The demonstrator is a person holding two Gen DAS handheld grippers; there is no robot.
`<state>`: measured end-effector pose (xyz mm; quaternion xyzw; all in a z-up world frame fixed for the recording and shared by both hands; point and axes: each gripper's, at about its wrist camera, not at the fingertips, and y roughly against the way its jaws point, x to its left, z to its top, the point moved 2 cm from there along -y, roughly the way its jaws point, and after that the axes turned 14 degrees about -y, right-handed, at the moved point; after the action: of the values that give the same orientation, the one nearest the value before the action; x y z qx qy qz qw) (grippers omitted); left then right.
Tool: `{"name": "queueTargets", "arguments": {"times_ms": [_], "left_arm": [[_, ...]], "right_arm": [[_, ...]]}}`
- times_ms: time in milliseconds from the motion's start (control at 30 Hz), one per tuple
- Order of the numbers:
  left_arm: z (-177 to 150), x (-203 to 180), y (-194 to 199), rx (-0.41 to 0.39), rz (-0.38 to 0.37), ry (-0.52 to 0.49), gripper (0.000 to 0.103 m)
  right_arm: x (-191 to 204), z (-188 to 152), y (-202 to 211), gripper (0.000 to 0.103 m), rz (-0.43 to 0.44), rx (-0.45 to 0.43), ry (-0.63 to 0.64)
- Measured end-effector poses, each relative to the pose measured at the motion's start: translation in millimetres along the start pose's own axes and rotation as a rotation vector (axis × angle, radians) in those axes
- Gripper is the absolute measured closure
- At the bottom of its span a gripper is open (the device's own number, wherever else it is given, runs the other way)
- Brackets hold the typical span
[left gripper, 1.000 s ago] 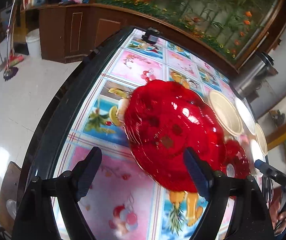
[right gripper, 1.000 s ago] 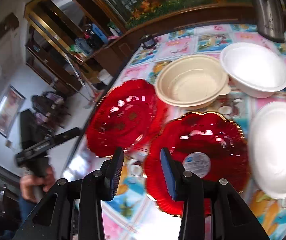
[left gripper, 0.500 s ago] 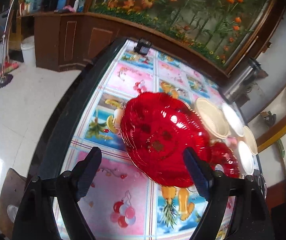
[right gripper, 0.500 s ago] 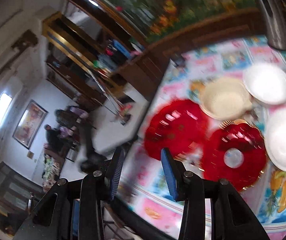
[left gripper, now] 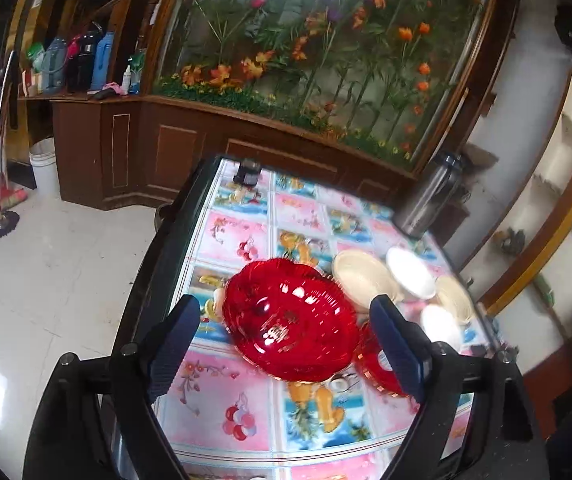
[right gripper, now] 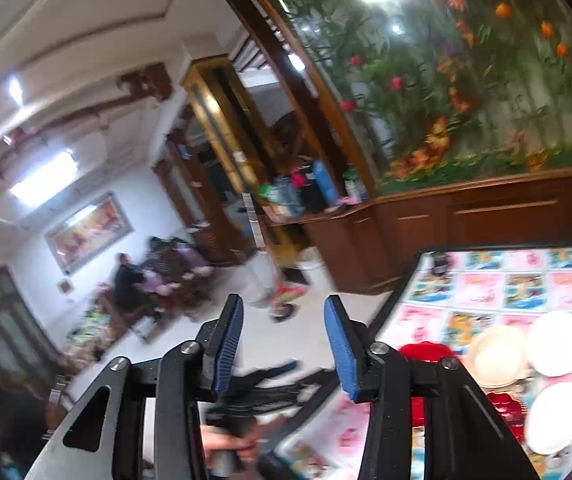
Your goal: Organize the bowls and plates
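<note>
Left gripper [left gripper: 286, 344]: jaws apart, empty, above the glossy red scalloped plastic plate [left gripper: 290, 320]
Right gripper [right gripper: 284, 344]: jaws apart, empty, left of that plate; aimed off the table
Round cream bowl [left gripper: 360, 280]: just right of the red plate; white bowl [left gripper: 410, 278] beyond it

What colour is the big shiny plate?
Red, see-through and glossy. The big plate shows best in the left wrist view.

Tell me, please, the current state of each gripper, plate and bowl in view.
left gripper: open, empty, above the table.
right gripper: open, empty, aimed off the table.
large red plate: flat on the table.
small red plate: beside it, partly hidden.
beige bowl: upright, empty.
white bowl: upright, empty.
</note>
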<state>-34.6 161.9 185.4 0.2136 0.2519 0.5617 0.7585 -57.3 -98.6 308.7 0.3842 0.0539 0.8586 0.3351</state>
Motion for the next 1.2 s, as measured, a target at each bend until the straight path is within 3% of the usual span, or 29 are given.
{"name": "queueTargets", "arguments": {"times_ms": [67,200,333,433,533,600,633,733,767,800,833,1100,1200], "left_arm": [[-9.5,2.5,-24.2,0.057,-0.004,0.004,0.017],[-31.4,21.3,-91.7,0.185,0.025,0.072,0.017],[-37.6,32.2,-138.0,0.254,0.066,0.11,0.017],[-36.3,35.7,-157.9,0.272,0.113,0.104,0.017],[-36.2,41.1,-172.0,0.28,0.169,0.091,0.019],[-37.8,43.9,-181.7,0.303,0.184,0.08,0.041],[-40.1,46.5,-187.2,0.313,0.173,0.09,0.046],[-45.5,52.0,-199.2,0.345,0.17,0.099,0.07],[-48.3,51.6,-201.5,0.354,0.156,0.104,0.082],[-51.9,50.3,-202.4,0.361,0.129,0.107,0.086],[-55.5,47.7,-201.1,0.365,0.114,0.104,0.086],[-93.5,35.8,-153.2,0.34,0.12,0.126,0.086],[-115.1,30.4,-125.2,0.317,0.124,0.148,0.078]], "right_arm": [[-33.5,-15.3,-24.7,0.055,-0.067,0.076,-0.034],[-139.1,-56.0,-89.4,0.055,-0.254,0.238,-0.121],[-244.1,-76.9,-130.6,0.055,-0.325,0.333,-0.279],[-287.9,-79.3,-156.0,0.055,-0.35,0.371,-0.325],[-296.6,-74.9,-172.8,0.055,-0.363,0.378,-0.294],[-304.1,-74.2,-184.3,0.056,-0.401,0.374,-0.271],[-303.7,-74.1,-189.2,0.062,-0.389,0.38,-0.272],[-310.9,-77.8,-206.6,0.065,-0.404,0.389,-0.269],[-311.2,-78.9,-210.3,0.07,-0.399,0.397,-0.266],[-311.0,-81.2,-212.7,0.083,-0.404,0.406,-0.264],[-311.1,-84.8,-213.4,0.089,-0.405,0.407,-0.273],[-289.2,-114.2,-198.5,0.089,-0.348,0.432,-0.266],[-274.9,-132.6,-191.3,0.088,-0.315,0.456,-0.241]]}}
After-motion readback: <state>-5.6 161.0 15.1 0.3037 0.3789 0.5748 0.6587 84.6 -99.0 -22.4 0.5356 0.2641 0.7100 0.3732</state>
